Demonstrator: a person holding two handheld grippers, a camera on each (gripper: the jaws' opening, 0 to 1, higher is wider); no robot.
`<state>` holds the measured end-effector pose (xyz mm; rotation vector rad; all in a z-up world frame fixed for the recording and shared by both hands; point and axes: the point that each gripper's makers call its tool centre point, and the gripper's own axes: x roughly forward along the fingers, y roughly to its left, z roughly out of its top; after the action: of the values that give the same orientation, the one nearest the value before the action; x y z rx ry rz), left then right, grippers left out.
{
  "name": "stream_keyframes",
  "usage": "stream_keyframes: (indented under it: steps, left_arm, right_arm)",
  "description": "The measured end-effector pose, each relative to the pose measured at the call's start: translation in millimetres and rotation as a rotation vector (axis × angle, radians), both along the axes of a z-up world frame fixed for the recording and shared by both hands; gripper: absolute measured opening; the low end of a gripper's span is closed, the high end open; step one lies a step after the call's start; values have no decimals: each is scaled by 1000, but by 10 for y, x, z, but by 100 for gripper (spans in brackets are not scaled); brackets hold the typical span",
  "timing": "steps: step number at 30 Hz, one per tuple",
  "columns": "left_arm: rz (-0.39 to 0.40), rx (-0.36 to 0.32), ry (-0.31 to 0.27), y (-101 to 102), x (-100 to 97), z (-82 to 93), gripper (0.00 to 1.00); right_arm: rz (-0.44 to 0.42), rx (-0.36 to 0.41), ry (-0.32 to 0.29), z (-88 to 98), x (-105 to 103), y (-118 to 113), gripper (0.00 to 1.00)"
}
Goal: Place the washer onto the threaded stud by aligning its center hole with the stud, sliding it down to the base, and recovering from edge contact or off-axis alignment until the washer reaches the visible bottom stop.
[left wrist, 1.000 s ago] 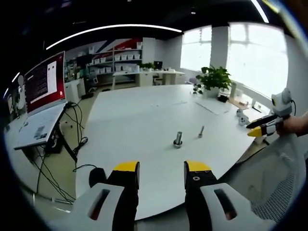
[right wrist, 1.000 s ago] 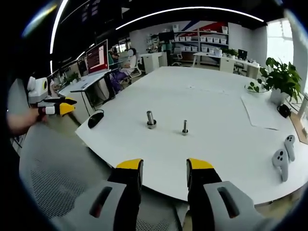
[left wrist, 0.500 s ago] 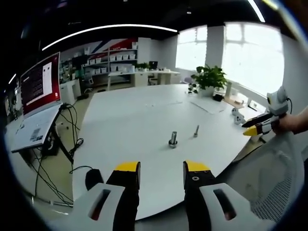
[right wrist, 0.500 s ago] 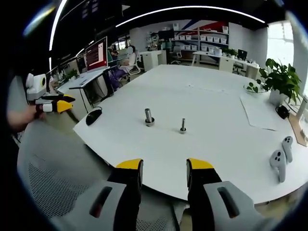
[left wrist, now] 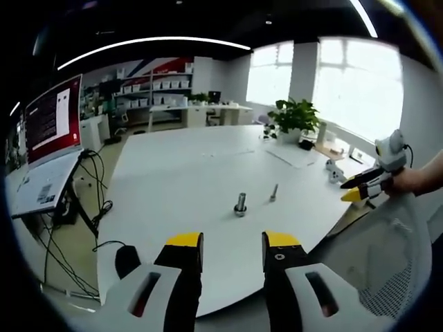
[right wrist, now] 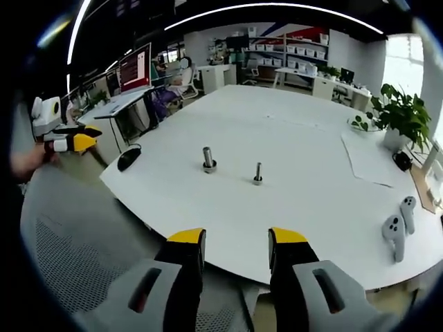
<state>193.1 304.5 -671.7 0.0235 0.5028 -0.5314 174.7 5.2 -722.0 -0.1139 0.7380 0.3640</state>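
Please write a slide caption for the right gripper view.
Open right gripper faces white table holding two upright metal studs.

Matt white table (right wrist: 311, 159); shiny metal stud (right wrist: 207, 159) and bolt (right wrist: 257, 173); grey mesh chair (right wrist: 76, 263)

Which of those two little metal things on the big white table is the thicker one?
On the white table, two metal pieces stand upright near the middle. In the right gripper view, the thicker stud is the left one, nearer the black mouse; its neighbour, the thin bolt, is slimmer.
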Motion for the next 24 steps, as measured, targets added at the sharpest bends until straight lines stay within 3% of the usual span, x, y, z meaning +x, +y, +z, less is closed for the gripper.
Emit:
stream_keyframes:
  steps: [24]
  left_arm:
    - [-2,20,5,-2,-13,-28,32]
  right_arm:
    - [1,-10,3,-40,2,-53,37]
